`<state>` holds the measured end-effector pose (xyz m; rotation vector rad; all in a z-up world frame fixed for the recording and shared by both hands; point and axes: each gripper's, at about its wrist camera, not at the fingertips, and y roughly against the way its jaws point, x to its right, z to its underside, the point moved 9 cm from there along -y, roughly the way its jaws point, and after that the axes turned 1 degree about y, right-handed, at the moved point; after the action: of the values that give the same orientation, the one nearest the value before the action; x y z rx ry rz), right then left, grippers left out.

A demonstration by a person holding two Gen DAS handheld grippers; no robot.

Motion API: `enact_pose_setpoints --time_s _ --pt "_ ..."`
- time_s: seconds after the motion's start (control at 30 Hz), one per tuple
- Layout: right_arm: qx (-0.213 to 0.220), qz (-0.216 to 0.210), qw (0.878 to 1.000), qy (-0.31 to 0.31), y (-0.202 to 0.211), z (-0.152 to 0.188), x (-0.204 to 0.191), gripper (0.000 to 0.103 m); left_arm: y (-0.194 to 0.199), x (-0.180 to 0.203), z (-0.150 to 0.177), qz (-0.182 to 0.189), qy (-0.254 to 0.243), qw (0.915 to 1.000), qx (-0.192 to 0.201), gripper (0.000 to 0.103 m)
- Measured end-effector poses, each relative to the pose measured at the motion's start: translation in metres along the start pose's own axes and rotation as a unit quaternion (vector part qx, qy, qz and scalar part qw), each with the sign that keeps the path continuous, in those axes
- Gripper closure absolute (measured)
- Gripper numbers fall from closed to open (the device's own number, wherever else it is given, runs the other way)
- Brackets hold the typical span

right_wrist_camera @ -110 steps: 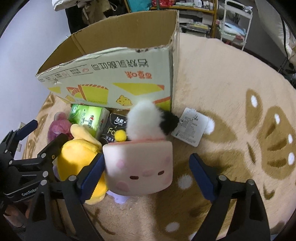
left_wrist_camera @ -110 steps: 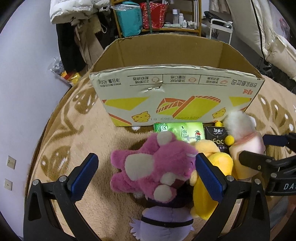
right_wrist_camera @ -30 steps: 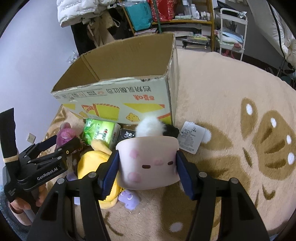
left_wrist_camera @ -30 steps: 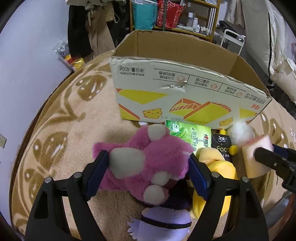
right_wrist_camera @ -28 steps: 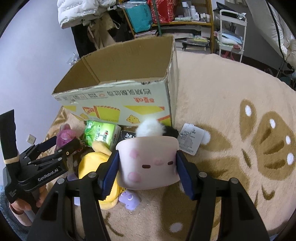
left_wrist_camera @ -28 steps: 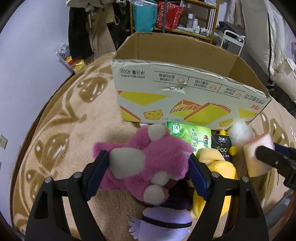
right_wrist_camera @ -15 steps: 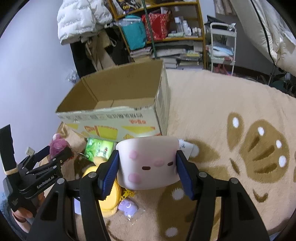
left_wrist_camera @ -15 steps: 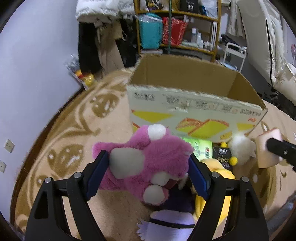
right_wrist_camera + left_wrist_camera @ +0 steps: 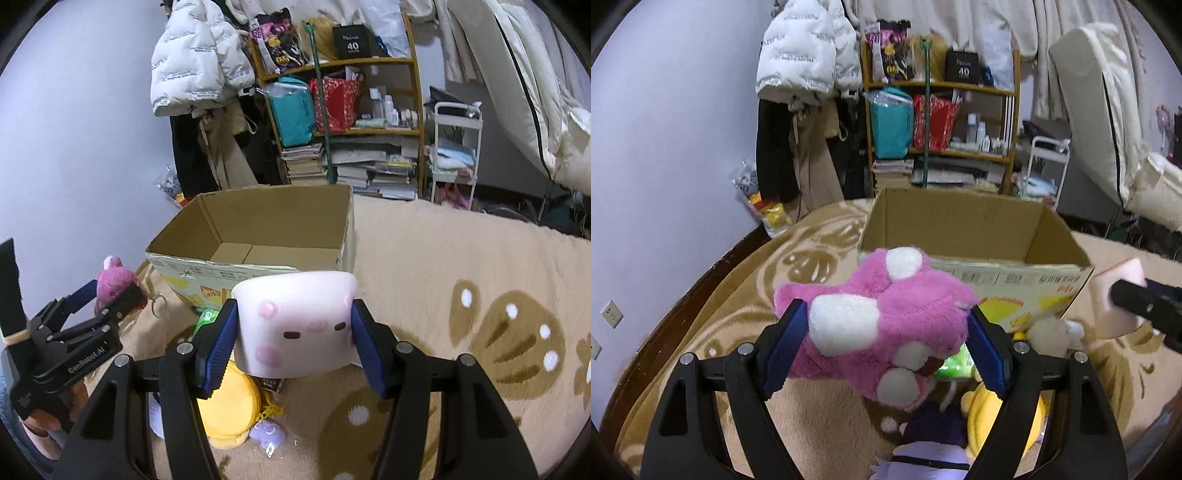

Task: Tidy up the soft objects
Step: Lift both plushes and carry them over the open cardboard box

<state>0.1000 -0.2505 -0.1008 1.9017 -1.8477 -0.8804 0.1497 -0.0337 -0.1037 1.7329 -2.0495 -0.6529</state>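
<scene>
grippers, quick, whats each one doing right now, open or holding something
Left gripper: shut on the pink plush bear.
Right gripper: shut on the pale pink block plush.

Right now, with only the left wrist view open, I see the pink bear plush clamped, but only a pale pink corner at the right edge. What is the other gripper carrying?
Observer: The right gripper is shut on a pale pink marshmallow-shaped plush with a small face. The blue pads press on both of its sides.
Operator: Anything in the cardboard box? I only see its far inner wall.
Observer: The right wrist view looks down into the cardboard box. The part of its floor that shows is bare flaps.
Operator: Is the person visible anywhere?
Observer: Only a hand, wrapped around the handle of the left gripper.
</scene>
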Motion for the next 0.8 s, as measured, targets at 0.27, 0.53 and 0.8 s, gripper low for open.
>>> enact_pose_setpoints --time_s 0.27,0.53,0.8 --pt "0.027 0.001 1.0 0.011 0.009 -0.012 -0.003 0.04 0.017 -0.005 -0.019 -0.011 0.005 0.9992 0.038 0.022" --pt "0.076 0.003 0.997 0.028 0.021 -0.041 -0.008 0.04 0.032 -0.008 -0.042 -0.017 0.004 0.997 0.076 0.022" --pt "0.094 0.009 0.994 0.046 0.022 -0.065 -0.008 0.04 0.033 -0.004 -0.071 -0.023 -0.017 0.9939 0.106 0.022"
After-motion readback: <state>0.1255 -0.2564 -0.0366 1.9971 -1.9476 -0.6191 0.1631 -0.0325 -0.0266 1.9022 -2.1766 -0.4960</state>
